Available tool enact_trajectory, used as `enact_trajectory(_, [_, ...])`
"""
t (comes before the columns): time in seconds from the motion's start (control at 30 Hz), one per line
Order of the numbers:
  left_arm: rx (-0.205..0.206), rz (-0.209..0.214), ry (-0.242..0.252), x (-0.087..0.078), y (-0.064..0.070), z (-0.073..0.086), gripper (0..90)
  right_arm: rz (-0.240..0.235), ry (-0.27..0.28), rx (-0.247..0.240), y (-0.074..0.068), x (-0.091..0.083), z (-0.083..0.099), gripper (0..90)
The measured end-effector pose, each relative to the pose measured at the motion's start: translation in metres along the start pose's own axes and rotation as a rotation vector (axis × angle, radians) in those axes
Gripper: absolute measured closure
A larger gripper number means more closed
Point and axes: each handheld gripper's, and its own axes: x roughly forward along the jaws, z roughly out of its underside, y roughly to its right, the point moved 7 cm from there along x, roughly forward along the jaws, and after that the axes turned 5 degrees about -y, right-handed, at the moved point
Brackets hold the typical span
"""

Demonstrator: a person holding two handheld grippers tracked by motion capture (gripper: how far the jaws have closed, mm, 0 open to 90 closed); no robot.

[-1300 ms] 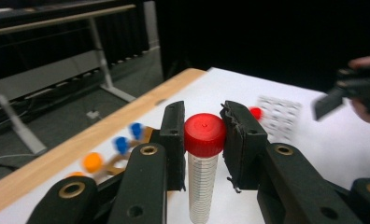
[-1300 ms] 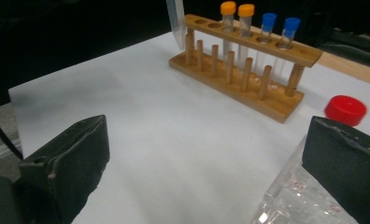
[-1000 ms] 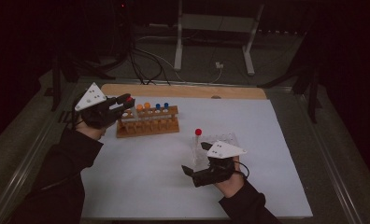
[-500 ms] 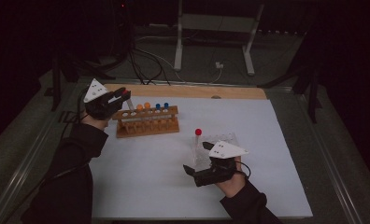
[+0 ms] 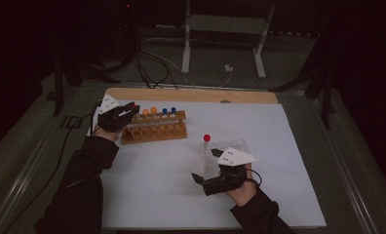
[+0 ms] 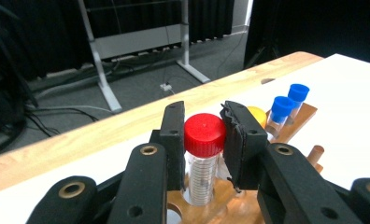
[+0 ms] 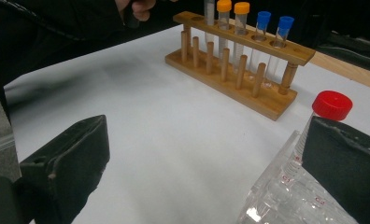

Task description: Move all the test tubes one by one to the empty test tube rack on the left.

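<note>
- Left gripper [image 6: 204, 135] at far-left end of wooden test-tube rack [image 5: 154, 131]; jaws flanking the cap of a red-capped tube [image 6: 204, 135] seated in the end hole. Whether pads press the cap or just stand beside it: cannot tell.
- Same rack, moving right: two orange-capped tubes [image 7: 233, 8], then two blue-capped tubes [image 7: 273, 21], all upright.
- Right gripper [image 5: 199, 178] near-right on the table, spread wide, gripping nothing; resting beside a clear plastic tray [image 5: 230, 147] with a second red-capped tube [image 5: 206, 138] upright at its left corner.
- Risk, judged: grip only on the cap, so a tilted pull could bind the tube in its hole and lift or drag the rack; nothing steadying the rack.
- Risk, judged: slipping off the smooth cap, or knocking the neighbouring orange cap, close beside the right jaw.
- Surface: white sheet [image 5: 288, 146] over tabletop, wooden edge strip [image 5: 191, 95] along far side.
- Room: dark; grey metal frame legs [image 5: 186, 44] and cables [image 5: 152, 63] on floor beyond.
</note>
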Motion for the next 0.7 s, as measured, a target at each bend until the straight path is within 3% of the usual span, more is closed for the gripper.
enact_trajectory(0.47, [-0.010, 0.009, -0.032, 0.006, 0.001, 0.012, 71.7, 0.028, -0.011, -0.002, 0.008, -0.001, 0.001, 0.6])
enact_trajectory(0.57, [-0.013, 0.021, -0.045, 0.005, 0.001, 0.012, 70.2, 0.015, -0.016, 0.036, 0.016, -0.001, 0.001, 0.6])
enact_trajectory(0.7, [-0.001, 0.028, -0.061, -0.004, 0.006, 0.011, 41.0, 0.050, -0.052, 0.082, 0.034, 0.002, 0.008, 3.9])
